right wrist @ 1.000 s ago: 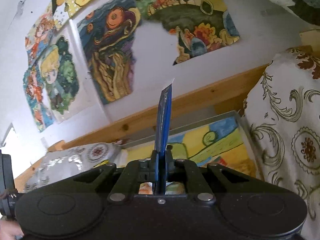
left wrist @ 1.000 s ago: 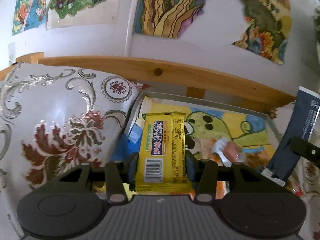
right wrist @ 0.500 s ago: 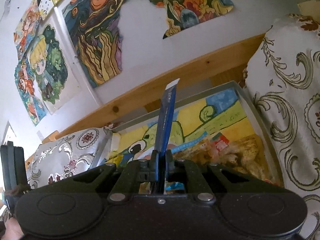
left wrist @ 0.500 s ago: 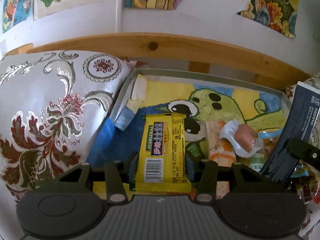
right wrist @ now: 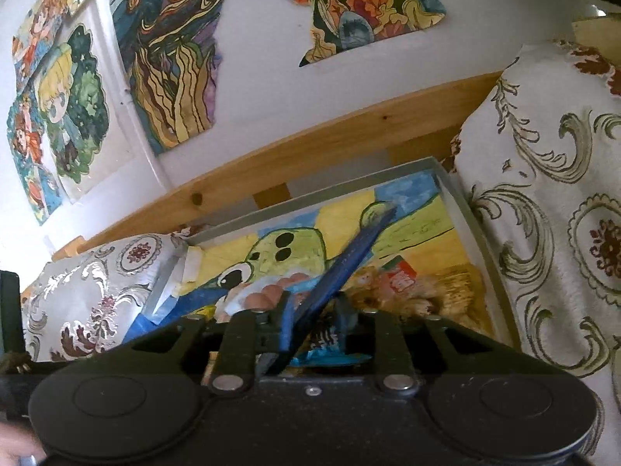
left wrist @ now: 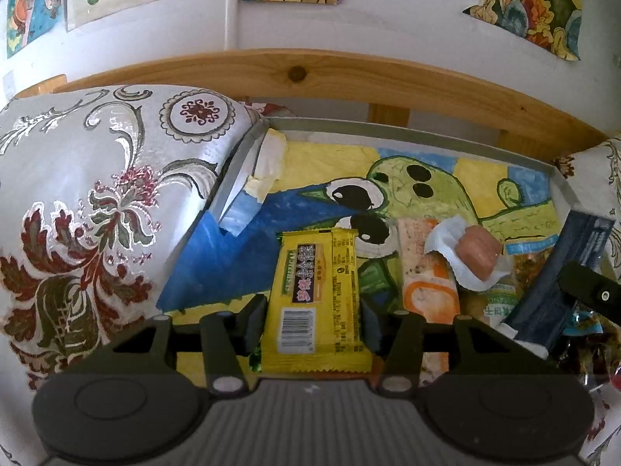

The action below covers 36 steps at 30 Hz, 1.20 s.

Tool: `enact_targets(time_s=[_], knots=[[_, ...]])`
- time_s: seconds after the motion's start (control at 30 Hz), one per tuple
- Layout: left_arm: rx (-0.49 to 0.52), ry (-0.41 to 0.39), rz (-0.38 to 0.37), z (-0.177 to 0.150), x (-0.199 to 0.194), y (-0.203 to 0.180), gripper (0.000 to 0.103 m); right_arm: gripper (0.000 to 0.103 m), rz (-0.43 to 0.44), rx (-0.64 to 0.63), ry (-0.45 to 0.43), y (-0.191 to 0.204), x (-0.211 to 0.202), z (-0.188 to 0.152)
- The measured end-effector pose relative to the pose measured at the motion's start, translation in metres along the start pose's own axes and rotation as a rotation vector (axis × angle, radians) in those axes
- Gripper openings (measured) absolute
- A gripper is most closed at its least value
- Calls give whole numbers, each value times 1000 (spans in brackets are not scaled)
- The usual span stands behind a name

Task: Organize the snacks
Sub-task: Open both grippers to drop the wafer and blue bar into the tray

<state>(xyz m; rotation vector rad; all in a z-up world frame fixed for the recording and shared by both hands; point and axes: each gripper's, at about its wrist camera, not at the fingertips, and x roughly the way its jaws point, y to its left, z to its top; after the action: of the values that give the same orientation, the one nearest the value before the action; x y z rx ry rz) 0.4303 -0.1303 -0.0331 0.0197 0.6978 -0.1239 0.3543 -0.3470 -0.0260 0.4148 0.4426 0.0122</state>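
- Barcode and large Chinese characters, too blurred to read, on yellow snack packet (left wrist: 316,295), at 6 o'clock in left wrist view.
- No legible text elsewhere.

My right gripper (right wrist: 312,326) has parted its fingers, and the dark blue packet (right wrist: 341,268) now leans rightward over the tray (right wrist: 310,198).
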Motion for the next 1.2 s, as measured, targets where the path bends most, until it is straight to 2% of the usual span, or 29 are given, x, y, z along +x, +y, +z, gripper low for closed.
enact_targets(time_s=[0.07, 0.17, 0.3, 0.43, 0.6, 0.87, 1.2], knots=[[-5, -5, 6, 0, -2, 0, 65, 41, -17, -7, -5, 0, -1, 1], [-12, -14, 15, 0, -6, 0, 71, 50, -46, -15, -9, -1, -4, 3], [-21, -26, 26, 2, -12, 0, 82, 57, -55, -9, -21, -3, -9, 6], [-41, -43, 37, 3, -19, 1, 88, 69, -58, -12, -36, -4, -16, 8], [-73, -73, 54, 4, -32, 5, 99, 78, -65, -32, -53, -1, -25, 11], [-102, -149, 44, 4, -58, 10, 102, 94, -71, -60, -89, 2, -41, 15], [-138, -236, 37, -11, -98, 18, 103, 102, -77, -140, -145, 18, -74, 13]])
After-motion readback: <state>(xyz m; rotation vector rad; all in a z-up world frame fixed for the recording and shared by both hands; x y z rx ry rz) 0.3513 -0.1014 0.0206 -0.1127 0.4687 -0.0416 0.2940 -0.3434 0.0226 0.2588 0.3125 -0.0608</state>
